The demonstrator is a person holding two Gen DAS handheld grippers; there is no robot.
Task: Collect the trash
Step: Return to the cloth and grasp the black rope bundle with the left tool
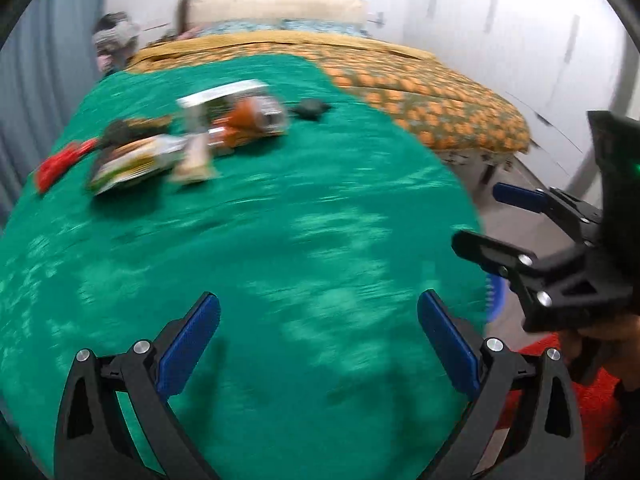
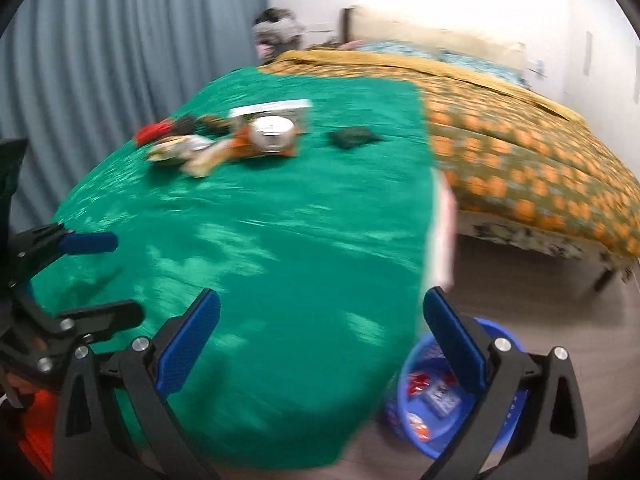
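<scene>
The trash pile [image 1: 180, 140] of wrappers and a box lies at the far end of the green cloth [image 1: 280, 240]; some pieces already sit in the blue basket [image 2: 440, 400] on the floor beside it. The left gripper [image 1: 319, 344] and right gripper [image 2: 320, 344] both tilt downward over the near cloth, jaws spread wide, nothing between them, side by side.
</scene>
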